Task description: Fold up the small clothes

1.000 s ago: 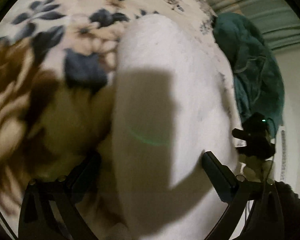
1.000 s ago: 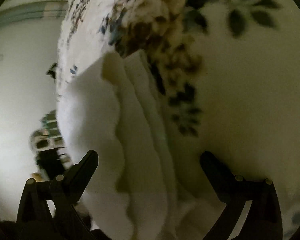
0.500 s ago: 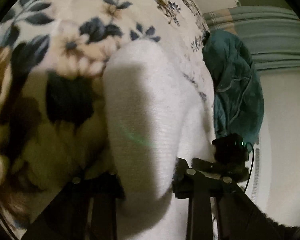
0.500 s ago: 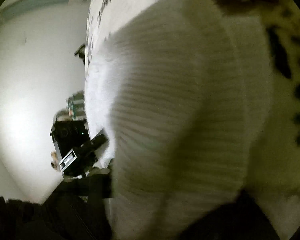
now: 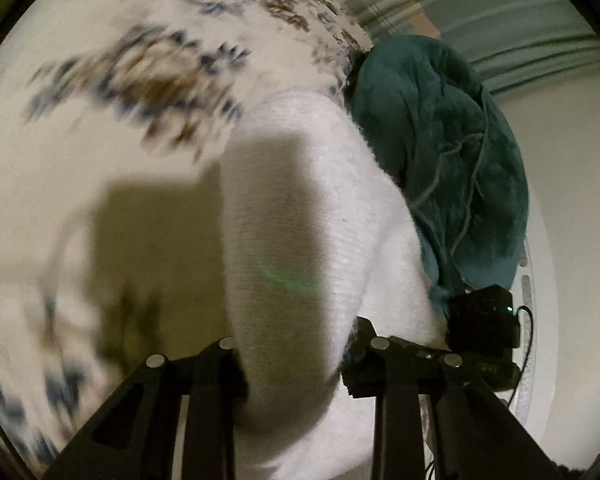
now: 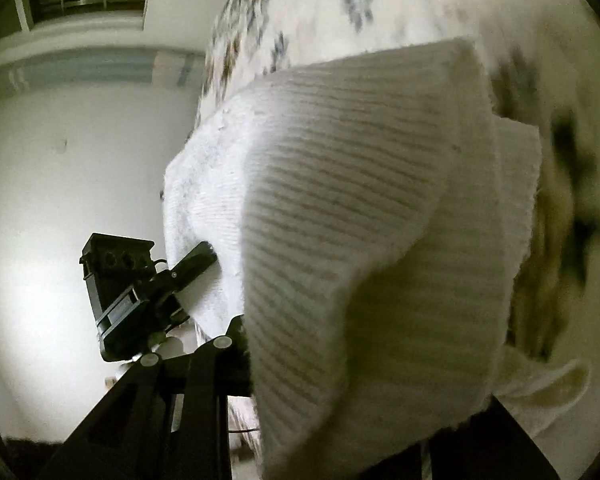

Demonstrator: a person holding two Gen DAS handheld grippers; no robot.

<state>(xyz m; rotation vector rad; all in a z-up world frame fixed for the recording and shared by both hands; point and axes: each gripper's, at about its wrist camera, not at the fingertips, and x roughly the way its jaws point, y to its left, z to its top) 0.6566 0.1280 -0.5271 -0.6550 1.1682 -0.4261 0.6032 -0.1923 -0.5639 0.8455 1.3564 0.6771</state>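
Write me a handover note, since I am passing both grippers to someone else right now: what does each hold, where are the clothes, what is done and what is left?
Left gripper: jaws just closed, pinching the white knit garment.
Right gripper: jaws just closed on the same garment's ribbed edge.
Garment: lifted over the floral bedspread; teal cloth bunched at the bed's edge.
Done: both ends gripped.
Left: probably carry the fold over, lay it flat, release.

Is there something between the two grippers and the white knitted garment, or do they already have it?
Nothing visible stands between. The left gripper and the right gripper have each just closed on a fold of the white knitted garment. The teal cloth lies beside it on the flowered bedcover, not in the way.
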